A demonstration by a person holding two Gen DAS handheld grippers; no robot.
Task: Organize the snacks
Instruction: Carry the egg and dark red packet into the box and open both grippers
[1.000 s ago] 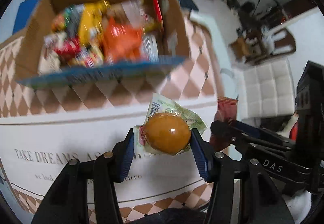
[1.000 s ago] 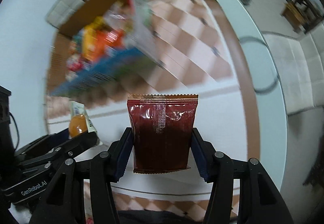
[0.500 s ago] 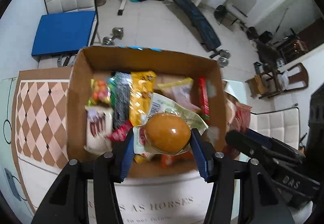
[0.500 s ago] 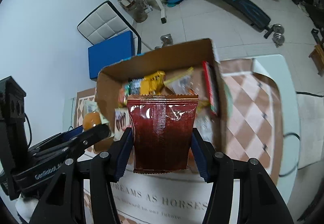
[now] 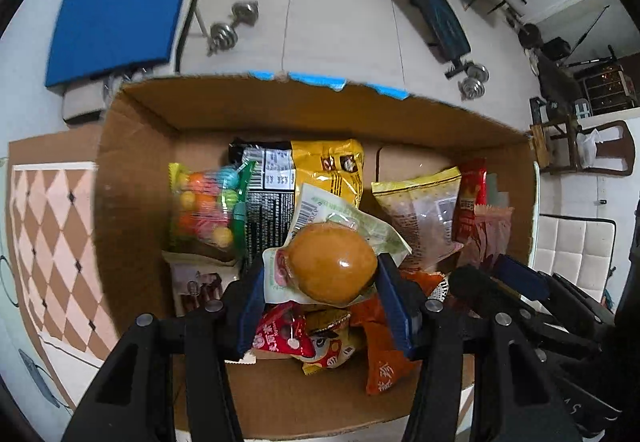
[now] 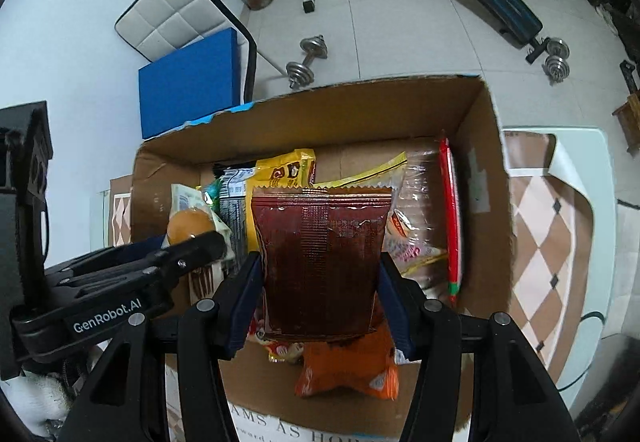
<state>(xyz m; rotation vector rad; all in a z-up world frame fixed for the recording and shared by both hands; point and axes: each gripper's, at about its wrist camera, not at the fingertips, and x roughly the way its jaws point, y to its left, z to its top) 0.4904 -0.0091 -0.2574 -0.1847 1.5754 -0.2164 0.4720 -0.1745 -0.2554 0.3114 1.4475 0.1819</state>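
Left claw [image 5: 326,306], marked "GenRobot.AI", is clamped on a wrapped bun [image 5: 332,268]; right claw [image 6: 320,300] clamps a dark-red packet [image 6: 320,262], both above the snack box [image 6: 490,178].

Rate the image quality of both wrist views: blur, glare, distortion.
Left wrist: mostly sharp, slight smear at the edges; a glare spot on the wrapped bun; fisheye bows the cardboard box walls. Right wrist: sharp; soft sheen on the dark red packet; floor tiles curve, corners vignette black.
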